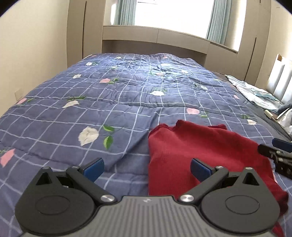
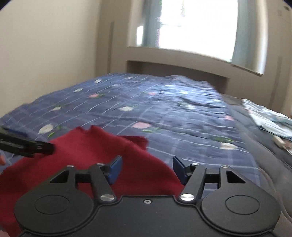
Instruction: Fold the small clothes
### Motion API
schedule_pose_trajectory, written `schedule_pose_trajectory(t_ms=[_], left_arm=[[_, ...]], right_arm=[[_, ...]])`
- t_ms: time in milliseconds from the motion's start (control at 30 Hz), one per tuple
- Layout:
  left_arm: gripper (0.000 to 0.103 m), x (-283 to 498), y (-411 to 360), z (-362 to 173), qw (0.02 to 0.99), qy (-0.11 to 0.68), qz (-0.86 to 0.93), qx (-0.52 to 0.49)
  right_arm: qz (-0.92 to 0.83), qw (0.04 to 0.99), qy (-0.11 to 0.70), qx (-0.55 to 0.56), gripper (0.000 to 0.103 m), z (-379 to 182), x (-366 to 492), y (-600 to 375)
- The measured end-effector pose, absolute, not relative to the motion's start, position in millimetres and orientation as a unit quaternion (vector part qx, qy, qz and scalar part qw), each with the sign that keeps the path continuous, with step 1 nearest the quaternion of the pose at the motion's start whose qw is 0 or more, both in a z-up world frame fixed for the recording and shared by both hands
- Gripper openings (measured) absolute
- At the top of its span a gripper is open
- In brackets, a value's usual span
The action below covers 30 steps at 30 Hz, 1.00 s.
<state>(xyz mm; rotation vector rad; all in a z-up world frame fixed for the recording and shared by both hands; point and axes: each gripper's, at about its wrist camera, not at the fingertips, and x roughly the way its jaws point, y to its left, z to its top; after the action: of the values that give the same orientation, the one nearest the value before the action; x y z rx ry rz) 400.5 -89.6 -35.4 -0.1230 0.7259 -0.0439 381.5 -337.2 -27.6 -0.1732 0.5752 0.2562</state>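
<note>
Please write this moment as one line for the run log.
left claw: open, empty | right claw: open, empty | red garment: lying on blue quilt

Daylight from the blown-out window [image 1: 173,14] lights both fisheye views; the right wrist view is motion-blurred.

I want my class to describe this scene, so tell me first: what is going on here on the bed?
A person is working with two hand-held grippers over a dark red knitted garment lying on a blue checked quilt with flowers. The left gripper is open, with the garment's edge beneath it. The right gripper is open too, above the cloth. Neither holds the garment, which lies loosely spread with a wavy far edge.
</note>
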Motion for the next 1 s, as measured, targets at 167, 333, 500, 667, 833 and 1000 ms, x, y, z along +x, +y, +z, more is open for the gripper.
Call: schedule_pose_trajectory(t_ms=[167, 333, 500, 667, 833, 1000], left_arm=[[0.103, 415.3, -98.3, -55.3, 0.930, 0.363, -0.005, -0.057], [0.103, 416.7, -98.4, -68.2, 0.932, 0.359, -0.001, -0.059], [0.103, 420.6, -91.0, -73.7, 0.926, 0.369, -0.009, -0.081], [0.102, 406.0, -90.4, -59.7, 0.928, 0.365, 0.005, -0.074], [0.103, 375.3, -90.2, -44.8, 0.930, 0.360, 0.005, -0.070], [0.102, 346.6, -88.0, -40.9, 0.930, 0.362, 0.007, -0.067]], right_arm=[[0.099, 0.941, 0.295, -0.136, 0.065, -56.2, 404.2, -329.5], [0.070, 0.946, 0.293, -0.118, 0.077, -71.9, 415.4, -340.3], [0.057, 0.950, 0.290, -0.105, 0.085, -66.1, 406.3, -345.0], [0.048, 0.962, 0.257, -0.083, 0.102, -46.0, 360.5, -348.5], [0.051, 0.967, 0.244, -0.055, 0.102, -35.1, 308.8, -341.3], [0.063, 0.964, 0.254, -0.049, 0.102, -38.0, 267.8, -323.0]])
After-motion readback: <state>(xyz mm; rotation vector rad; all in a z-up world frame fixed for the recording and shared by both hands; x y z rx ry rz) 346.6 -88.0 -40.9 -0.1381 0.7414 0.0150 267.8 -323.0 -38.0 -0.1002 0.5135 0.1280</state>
